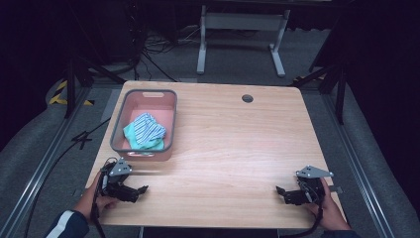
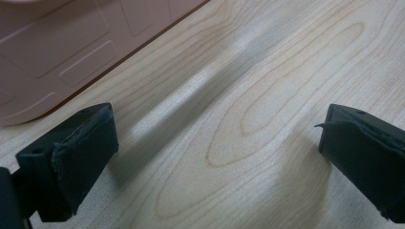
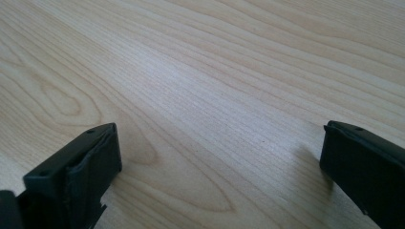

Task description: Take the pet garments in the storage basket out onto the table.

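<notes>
- Near the table's left edge, the left gripper rests, jaws released and empty.
- Right gripper: likewise released.
- Reach into the basket; pinch the striped cloth centrally.

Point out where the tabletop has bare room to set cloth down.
The table is bare from the pink basket rightward to its right edge, past the round hole, and down between the left tool and right tool. Crowded only at the left: the basket holds a striped cloth over a green one.
</notes>
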Demonstrator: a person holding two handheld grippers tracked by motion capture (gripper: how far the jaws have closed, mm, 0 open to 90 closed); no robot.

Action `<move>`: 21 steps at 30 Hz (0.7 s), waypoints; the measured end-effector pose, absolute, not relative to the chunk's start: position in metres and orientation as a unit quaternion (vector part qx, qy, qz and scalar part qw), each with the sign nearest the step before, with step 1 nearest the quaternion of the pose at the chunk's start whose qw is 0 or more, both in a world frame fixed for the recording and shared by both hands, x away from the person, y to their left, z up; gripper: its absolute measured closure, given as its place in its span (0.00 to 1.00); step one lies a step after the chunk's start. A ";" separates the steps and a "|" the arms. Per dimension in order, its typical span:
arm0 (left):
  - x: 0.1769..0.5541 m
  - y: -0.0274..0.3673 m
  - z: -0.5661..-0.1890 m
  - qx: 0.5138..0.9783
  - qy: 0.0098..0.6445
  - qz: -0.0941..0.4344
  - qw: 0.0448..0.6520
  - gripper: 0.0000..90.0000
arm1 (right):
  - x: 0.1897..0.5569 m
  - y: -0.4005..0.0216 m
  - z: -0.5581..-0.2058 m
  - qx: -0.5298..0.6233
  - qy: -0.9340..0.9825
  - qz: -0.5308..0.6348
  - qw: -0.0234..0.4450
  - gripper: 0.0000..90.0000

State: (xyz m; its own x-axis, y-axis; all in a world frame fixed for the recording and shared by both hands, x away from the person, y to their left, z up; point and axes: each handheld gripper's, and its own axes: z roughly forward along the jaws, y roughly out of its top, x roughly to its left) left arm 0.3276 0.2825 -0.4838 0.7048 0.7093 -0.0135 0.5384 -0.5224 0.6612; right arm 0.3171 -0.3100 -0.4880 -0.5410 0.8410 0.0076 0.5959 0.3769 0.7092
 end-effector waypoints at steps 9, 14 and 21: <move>0.328 0.286 -0.484 0.867 0.351 0.127 0.329 0.00 | 0.317 -0.310 -0.488 0.444 0.810 0.338 0.181 0.01; 0.324 0.288 -0.476 0.873 0.353 0.121 0.313 0.16 | 0.318 -0.309 -0.488 0.445 0.809 0.339 0.181 0.01; 0.323 0.291 -0.470 0.888 0.336 0.108 0.296 0.21 | 0.316 -0.310 -0.488 0.446 0.809 0.339 0.182 0.01</move>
State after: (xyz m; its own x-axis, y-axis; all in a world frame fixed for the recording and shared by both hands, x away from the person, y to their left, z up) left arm 0.3225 0.2906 -0.4703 0.7505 0.6608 -0.0074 0.5332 -0.5989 0.5975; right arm 0.3163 -0.3098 -0.4881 -0.5369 0.8436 0.0082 0.5977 0.3734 0.7094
